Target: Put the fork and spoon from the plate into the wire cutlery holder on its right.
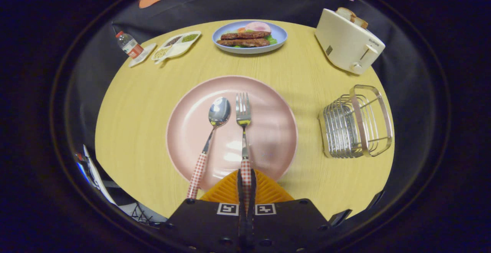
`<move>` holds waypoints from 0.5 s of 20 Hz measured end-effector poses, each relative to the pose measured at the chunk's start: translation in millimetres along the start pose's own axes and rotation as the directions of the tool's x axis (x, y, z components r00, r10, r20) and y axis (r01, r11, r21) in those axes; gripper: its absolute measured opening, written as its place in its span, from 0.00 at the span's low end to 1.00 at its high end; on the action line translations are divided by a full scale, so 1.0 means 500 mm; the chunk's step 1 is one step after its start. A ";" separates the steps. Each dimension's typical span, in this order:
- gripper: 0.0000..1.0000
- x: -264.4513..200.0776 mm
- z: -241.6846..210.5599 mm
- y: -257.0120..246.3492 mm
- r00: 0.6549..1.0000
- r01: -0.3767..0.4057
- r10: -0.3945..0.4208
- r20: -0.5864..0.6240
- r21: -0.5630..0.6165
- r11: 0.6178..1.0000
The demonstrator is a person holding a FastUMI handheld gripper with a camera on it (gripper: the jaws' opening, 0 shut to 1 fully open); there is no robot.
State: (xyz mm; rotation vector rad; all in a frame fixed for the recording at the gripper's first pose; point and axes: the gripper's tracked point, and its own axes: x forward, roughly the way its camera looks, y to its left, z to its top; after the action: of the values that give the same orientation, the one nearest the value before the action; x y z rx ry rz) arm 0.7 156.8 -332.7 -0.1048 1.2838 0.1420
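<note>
A pink plate [268,130] lies in the middle of the round wooden table. On it rest a spoon [215,126] and, to its right, a fork [243,122], both with red-and-white checked handles pointing toward me. My gripper [246,180] is shut on the fork's handle, which runs between the two fingers at the plate's near rim. The spoon's handle lies just left of the fingers, untouched. The wire cutlery holder [356,124] stands to the right of the plate, with nothing visible inside it.
A cream toaster [347,42] with bread stands beyond the holder. A blue plate of food [249,36] sits at the far side, with a divided white dish [176,45] and a small bottle [128,45] to its left. The table edge drops off close behind the fingers.
</note>
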 end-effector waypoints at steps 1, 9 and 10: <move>0.01 -0.026 0.003 -0.006 1.000 -0.008 0.008 -0.012 0.009 1.000; 0.01 -0.231 0.049 -0.142 0.989 0.002 0.002 -0.147 0.024 1.000; 0.01 -0.245 0.049 -0.166 0.984 0.008 -0.001 -0.175 0.041 0.999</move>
State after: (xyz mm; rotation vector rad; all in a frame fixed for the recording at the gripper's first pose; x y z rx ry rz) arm 3.6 72.9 -208.2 -0.0859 1.4616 0.1035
